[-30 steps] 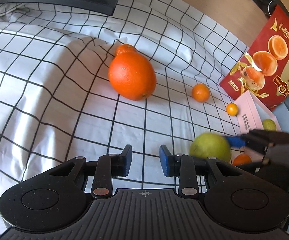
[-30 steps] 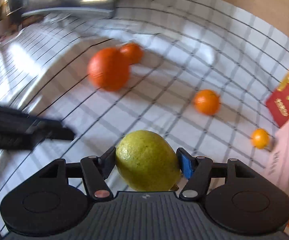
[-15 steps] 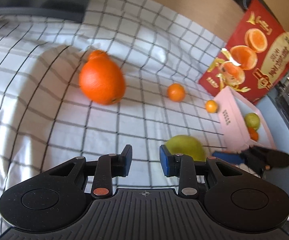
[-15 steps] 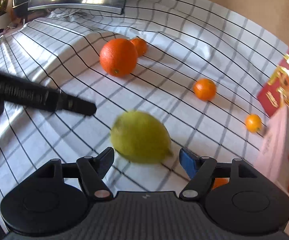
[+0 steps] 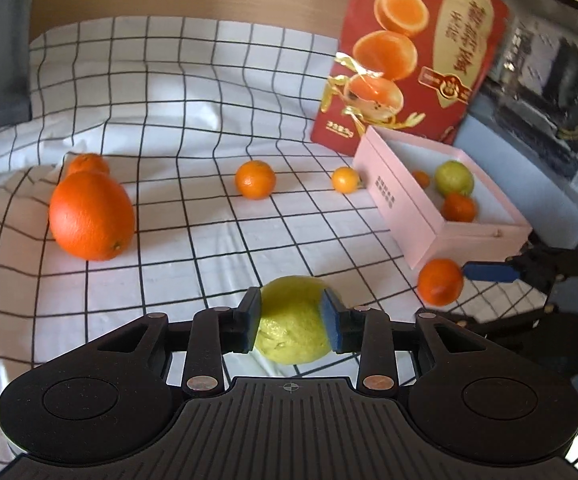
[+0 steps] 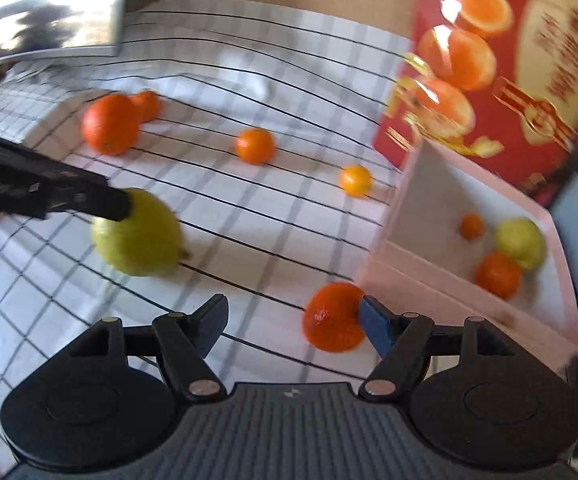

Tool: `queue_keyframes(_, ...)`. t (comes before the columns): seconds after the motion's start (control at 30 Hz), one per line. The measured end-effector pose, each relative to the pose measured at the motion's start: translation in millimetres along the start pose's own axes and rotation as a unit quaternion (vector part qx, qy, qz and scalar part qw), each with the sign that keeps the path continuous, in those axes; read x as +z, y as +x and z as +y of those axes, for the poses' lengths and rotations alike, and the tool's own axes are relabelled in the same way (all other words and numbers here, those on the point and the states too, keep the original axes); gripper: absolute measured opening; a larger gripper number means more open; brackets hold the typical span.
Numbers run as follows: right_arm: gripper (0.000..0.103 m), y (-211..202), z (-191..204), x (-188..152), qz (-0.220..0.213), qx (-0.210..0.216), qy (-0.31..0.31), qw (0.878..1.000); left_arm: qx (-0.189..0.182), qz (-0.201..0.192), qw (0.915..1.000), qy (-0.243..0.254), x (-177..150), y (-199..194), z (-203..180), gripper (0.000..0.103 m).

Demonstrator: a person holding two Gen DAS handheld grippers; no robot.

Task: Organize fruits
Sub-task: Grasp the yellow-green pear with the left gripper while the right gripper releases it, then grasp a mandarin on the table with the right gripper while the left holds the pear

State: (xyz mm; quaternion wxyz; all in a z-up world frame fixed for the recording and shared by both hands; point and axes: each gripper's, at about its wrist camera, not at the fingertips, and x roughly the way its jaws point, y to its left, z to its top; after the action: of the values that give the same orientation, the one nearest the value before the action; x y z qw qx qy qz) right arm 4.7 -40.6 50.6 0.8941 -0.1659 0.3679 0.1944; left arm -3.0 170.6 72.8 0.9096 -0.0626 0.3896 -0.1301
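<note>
1. Left wrist view: the left gripper has just been opening its fingers, and the yellow-green oval lemon sits between the blue pads, which touch its sides (it lies on the black-gridded white cloth).
2. Right wrist view: the right gripper stands open; a small round orange mandarin touches its right finger, just beside the pale pink cardboard box.

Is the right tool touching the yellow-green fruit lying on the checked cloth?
Apart. The right wrist view shows the right tool open, with a strip of bare checked cloth between its nearer finger and the yellow-green fruit.
</note>
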Motion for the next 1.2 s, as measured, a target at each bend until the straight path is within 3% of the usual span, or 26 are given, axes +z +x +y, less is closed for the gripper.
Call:
queue_keyframes(0.13, 0.073, 4.7, -14.6, -9.4, 0.015, -0.015, 0.041, 0.999, -0.003, 0.004, 1.0000, 0.004, -2.3, -2.7, 3.8, 0.038)
queue_keyframes(0.3, 0.073, 9.6, -28.7, -21.4, 0.033, -0.020, 0.091, 0.995, 0.022, -0.003, 0.9997, 0.013, 0.7, -9.0, 11.6, 0.037)
queue_keyframes(0.47, 0.073, 7.9, -37.5, -30.2, 0.033, -0.019, 0.132, 0.990, -0.005, 0.001, 0.9953, 0.097, 8.8, -11.8, -5.9, 0.037)
queue_keyframes(0.63, 0.073, 7.4, -42.4, -35.0, 0.034, -0.020, 0.157, 0.987, -0.006, 0.024, 0.9783, 0.206, 1.3, 0.6, -34.4, 0.038)
queue_keyframes(0.77, 0.073, 5.0, -46.6, -39.5, 0.037, -0.016, 0.171, 0.985, 0.003, 0.026, 0.9566, 0.290, -12.4, 8.1, -54.7, 0.042)
queue_keyframes(0.87, 0.073, 4.1, -49.5, -44.1, 0.042, -0.015, 0.181, 0.983, -0.009, 0.032, 0.9431, 0.331, -18.3, 9.4, -64.3, 0.052)
queue_keyframes(1.0, 0.077, 1.4, -49.4, -48.7, 0.039, -0.019, 0.183, 0.982, -0.021, 0.039, 0.9336, 0.356, -19.6, 11.4, -67.9, 0.057)
queue_keyframes(1.1, 0.078, 0.7, -47.1, -49.0, 0.039, -0.022, 0.174, 0.984, -0.001, 0.038, 0.9373, 0.346, -15.4, 15.4, -62.0, 0.058)
queue_keyframes(1.2, 0.080, 0.4, -42.8, -51.0, 0.040, -0.028, 0.164, 0.985, 0.030, 0.038, 0.9494, 0.310, -7.7, 20.7, -46.5, 0.057)
